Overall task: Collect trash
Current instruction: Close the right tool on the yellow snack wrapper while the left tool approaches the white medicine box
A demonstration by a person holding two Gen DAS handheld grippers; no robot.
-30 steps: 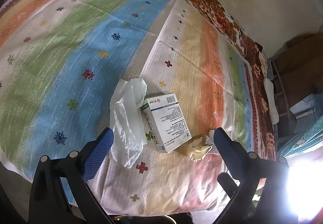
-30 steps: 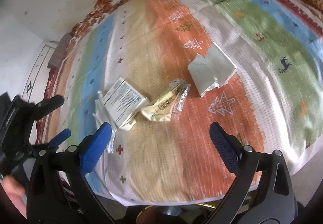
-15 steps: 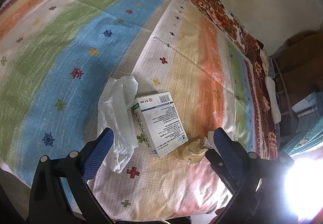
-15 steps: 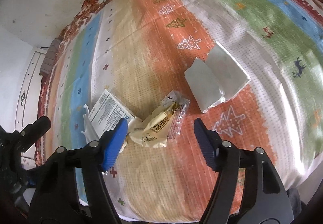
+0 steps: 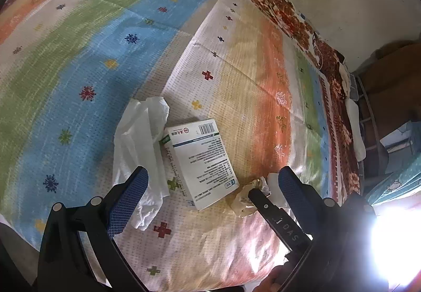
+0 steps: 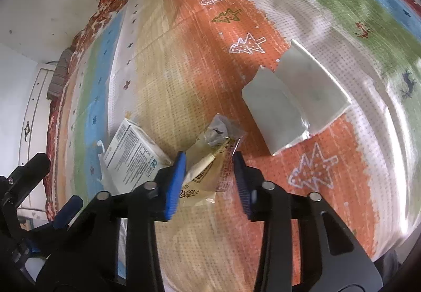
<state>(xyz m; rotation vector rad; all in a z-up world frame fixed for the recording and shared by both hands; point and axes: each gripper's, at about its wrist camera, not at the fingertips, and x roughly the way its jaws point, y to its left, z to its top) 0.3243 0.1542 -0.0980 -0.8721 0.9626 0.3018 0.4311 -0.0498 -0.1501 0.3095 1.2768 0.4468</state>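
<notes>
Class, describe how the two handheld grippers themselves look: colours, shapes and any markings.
Both the left gripper and right gripper have black plastic frames with cut-outs, silver round bolts at the joints, and two fingers faced with blue textured pads. One black bar carries embossed lettering, hard to read. No cables or sleeves show.

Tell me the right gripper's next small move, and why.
Probably close the right gripper fully on the yellow wrapper. Its fingers already bracket the wrapper on both sides, but a gap seems to remain, so the grip looks unfinished. The left gripper hangs open over the box.
</notes>
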